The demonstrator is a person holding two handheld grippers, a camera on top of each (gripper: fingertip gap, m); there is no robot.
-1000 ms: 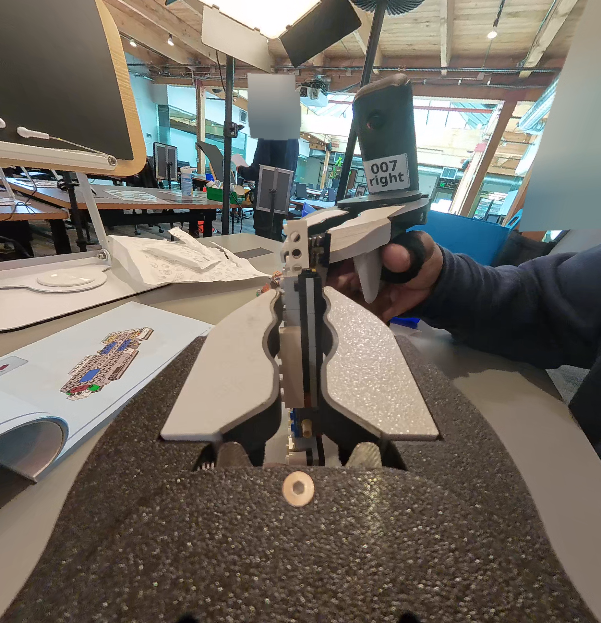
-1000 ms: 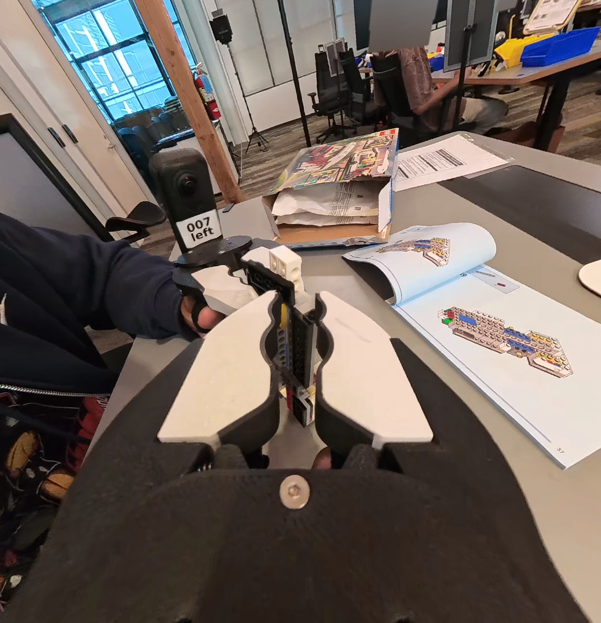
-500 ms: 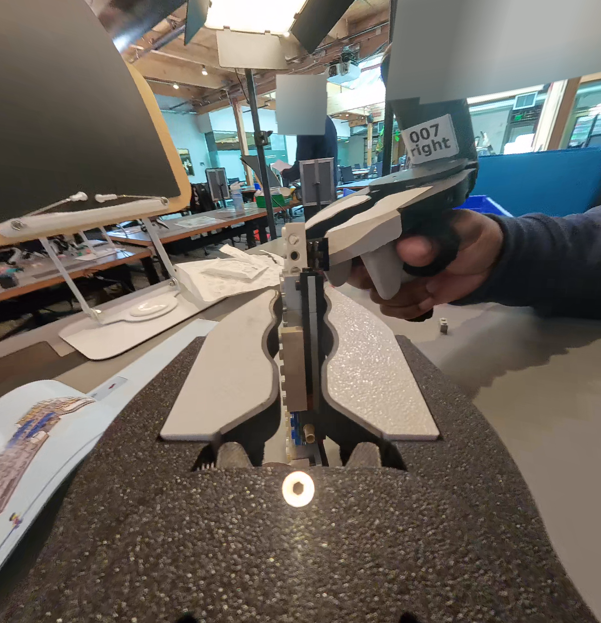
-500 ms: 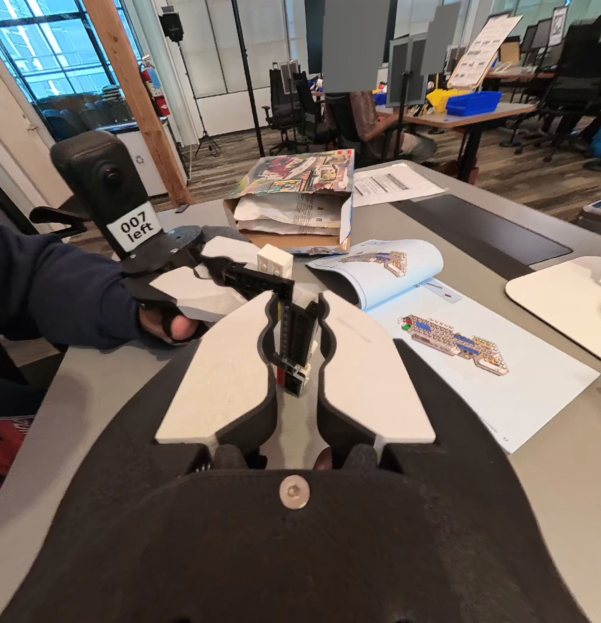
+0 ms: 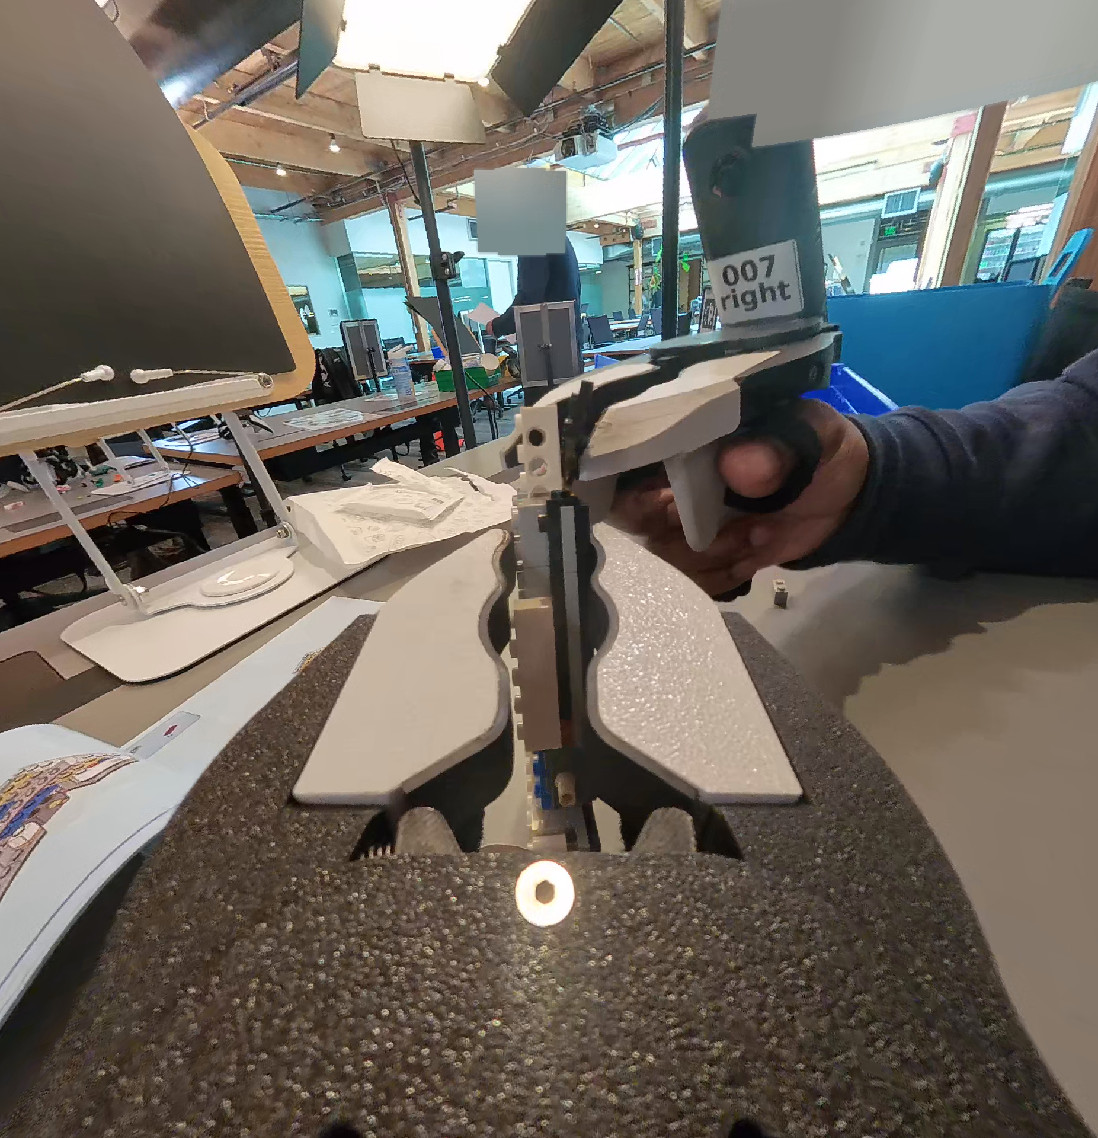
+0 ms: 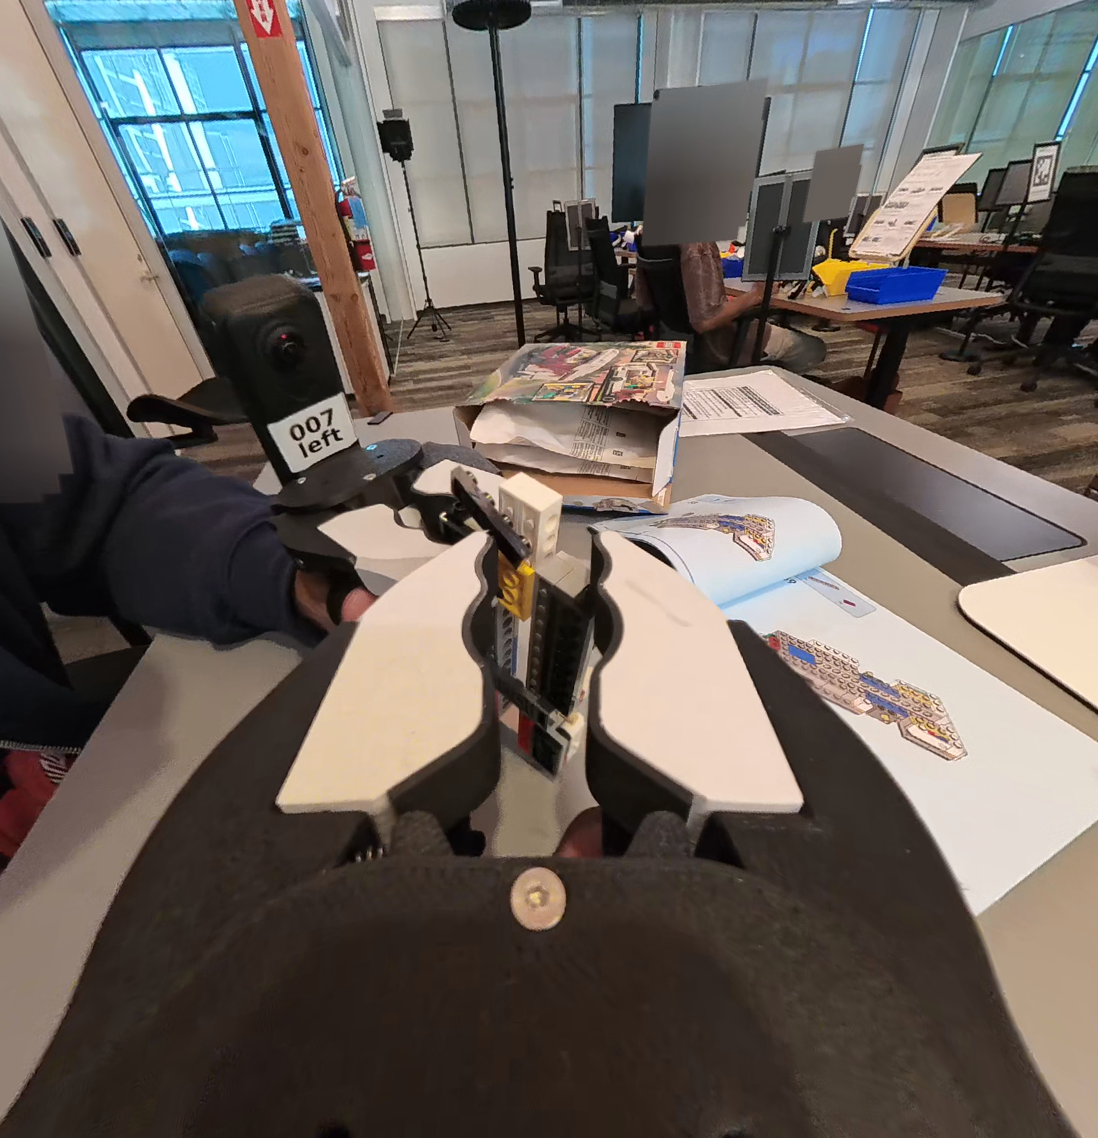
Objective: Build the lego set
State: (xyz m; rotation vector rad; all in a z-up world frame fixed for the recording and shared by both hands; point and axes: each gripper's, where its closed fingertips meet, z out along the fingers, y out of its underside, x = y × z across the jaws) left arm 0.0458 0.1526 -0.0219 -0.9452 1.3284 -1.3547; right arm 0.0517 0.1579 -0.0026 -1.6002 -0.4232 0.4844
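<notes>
While the left gripper (image 5: 549, 554) clamped a grey-and-black brick assembly (image 5: 555, 616) upright above the worktop (image 5: 965, 708), the right gripper (image 6: 540, 548) stood slightly parted around its other end, beside an open instruction booklet (image 6: 903, 739), grip uncertain.

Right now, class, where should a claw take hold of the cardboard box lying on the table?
Pinch the cardboard box by its top panel's free edge, coming level from the open mouth that faces the booklet. Lying flat, it looks too wide to span; that edge is thin.
</notes>
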